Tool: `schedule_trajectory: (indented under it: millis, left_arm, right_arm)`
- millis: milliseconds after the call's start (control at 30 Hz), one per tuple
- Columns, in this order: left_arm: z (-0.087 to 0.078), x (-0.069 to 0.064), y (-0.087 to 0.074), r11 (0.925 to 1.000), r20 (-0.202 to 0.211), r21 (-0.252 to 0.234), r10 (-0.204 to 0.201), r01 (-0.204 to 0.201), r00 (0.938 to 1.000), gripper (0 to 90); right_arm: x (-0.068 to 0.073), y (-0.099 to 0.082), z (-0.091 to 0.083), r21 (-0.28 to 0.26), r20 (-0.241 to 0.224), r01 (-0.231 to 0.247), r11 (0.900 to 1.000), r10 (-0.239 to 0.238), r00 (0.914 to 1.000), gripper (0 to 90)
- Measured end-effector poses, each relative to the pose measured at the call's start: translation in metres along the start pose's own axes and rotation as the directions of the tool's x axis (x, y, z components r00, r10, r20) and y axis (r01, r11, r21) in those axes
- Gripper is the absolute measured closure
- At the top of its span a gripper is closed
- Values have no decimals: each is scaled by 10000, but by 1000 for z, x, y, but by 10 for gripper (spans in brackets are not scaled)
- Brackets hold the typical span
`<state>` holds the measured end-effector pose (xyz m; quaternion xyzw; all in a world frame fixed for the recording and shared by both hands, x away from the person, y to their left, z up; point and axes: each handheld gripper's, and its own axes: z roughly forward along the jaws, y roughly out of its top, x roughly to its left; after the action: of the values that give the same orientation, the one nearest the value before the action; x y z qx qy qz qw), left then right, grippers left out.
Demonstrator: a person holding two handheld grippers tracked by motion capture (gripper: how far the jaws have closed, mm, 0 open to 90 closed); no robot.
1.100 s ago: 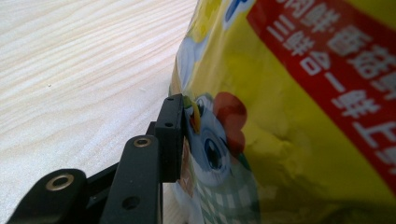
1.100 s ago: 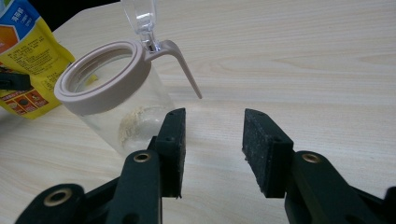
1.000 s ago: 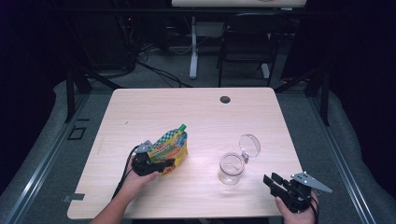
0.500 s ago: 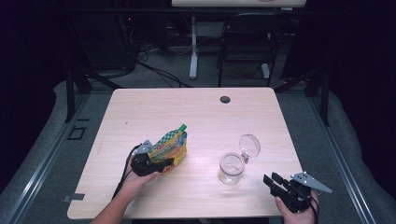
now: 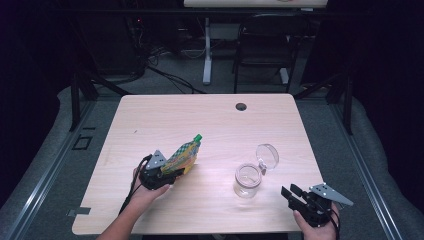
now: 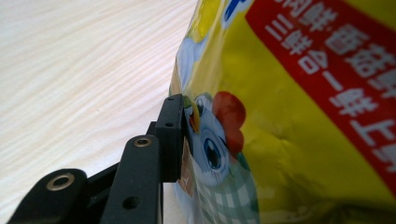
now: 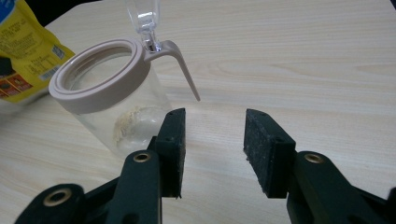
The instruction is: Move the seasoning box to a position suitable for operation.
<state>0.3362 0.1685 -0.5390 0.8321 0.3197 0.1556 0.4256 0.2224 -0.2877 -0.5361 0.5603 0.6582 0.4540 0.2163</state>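
Left gripper clamped on yellow foil pouch with green screw cap; pouch tilted, cap end raised toward table centre, lower end at gripper, left of centre on pale wooden table. Left gripper view: black pad pressed against pouch's printed face.

Right gripper near front right edge, jaws apart, nothing between them. Clear glass jar with beige rim, hinged lid open, stands just ahead of it; pale residue at bottom.

Light wood-grain table, rounded corners, dark grommet hole near far edge. Clear glass jar stands on it, lid flipped open.
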Motion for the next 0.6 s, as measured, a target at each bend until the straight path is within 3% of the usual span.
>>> schedule_trajectory:
  millis: [267, 333, 600]
  left_arm:
    - [-5, -6, 3, 9975, -676, 85, 709, -705, 9952, 630]
    - [-6, -7, 3, 9976, -747, 33, 690, -690, 9948, 630]
    - [-13, -13, 2, 9937, -1342, 80, 1119, -1118, 9846, 630]
  right_arm:
    - [2, 1, 3, 58, 93, 316, 9995, -317, 9995, 569]
    - [2, 1, 4, 42, 62, 280, 9996, -280, 9996, 568]
    - [5, 2, 9, 146, -37, 384, 9992, -384, 9993, 554]
